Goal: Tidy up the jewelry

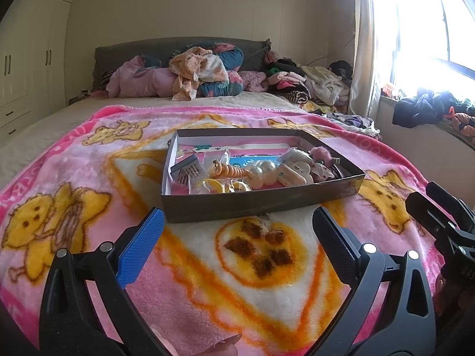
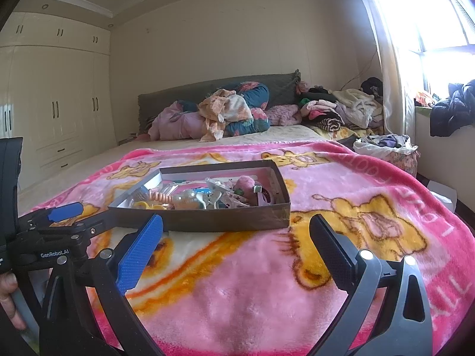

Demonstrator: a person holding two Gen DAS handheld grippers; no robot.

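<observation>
Both the left gripper (image 1: 237,246) and right gripper (image 2: 236,244) gape empty below the centre-frame cardboard tray (image 1: 261,201), whose light, slippery packeted trinkets (image 1: 255,172) likely want edge pinches.

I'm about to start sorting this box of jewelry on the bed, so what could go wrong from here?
1. The shallow box sits on a soft blanket, so pressing into it may tip it.
2. Its pieces lie piled and overlapping, like the pearl piece against the orange one; lifting one may drag neighbours out.
3. Both the left hand-held gripper and right hand-held gripper are open and close together; they could collide.
</observation>
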